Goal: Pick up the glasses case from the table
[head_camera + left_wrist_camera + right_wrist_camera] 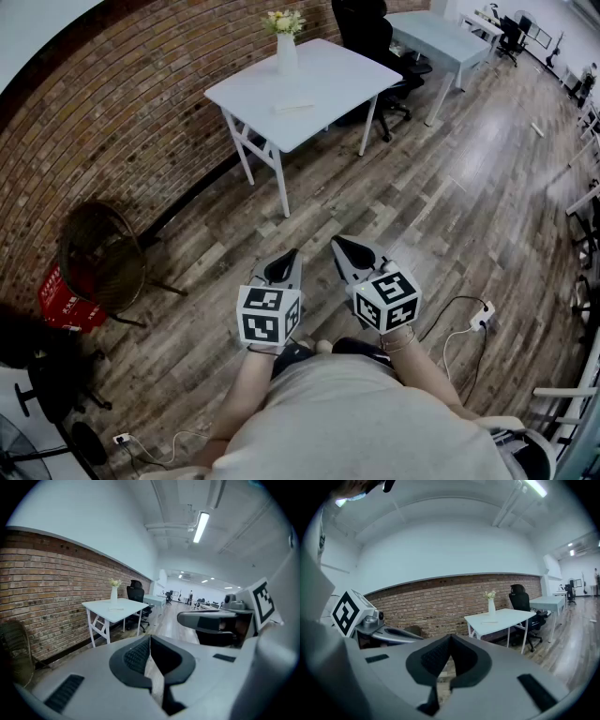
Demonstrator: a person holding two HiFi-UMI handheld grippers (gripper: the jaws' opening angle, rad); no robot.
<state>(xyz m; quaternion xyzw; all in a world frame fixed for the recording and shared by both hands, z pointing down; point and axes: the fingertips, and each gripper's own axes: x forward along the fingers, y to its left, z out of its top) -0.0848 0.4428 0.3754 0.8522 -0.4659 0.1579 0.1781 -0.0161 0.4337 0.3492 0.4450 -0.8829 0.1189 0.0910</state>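
Left fingers: the left gripper (pixel 282 269) is showing its fingers pressed together with nothing between them, and is pointing forward and somewhat down over the wooden floor (pixel 441 216).
Right fingers: the right gripper (pixel 351 251) is likewise closed on nothing, sitting just beside the left one in front of the person's body.
Task thing: the glasses case (pixel 293 107), as I am reading the slim pale thing there, is lying flat on the white bench (pixel 333 70), near the vase (pixel 286 54) of flowers. It is well apart from both grippers, with open floor between.
Stage: judging by this, the approach is not yet under way and nothing is being gripped.
Risk, closed fingers: if they are reaching the case shut like this, they will probably be shoving it along the smooth top rather than taking it.
Risk, vase: it is standing close to the case, so a reach that is running long or wide could be tipping it over.
Risk, low profile: the case is lying thin against the top, so the fingers may be scraping the bench or sliding off its edge.
Hard to make out: the case is small and pale on white; its shape, lid and facing cannot be told.
Hidden: the marker cubes are covering the person's hands, and each gripper's own body is filling the lower part of its view.
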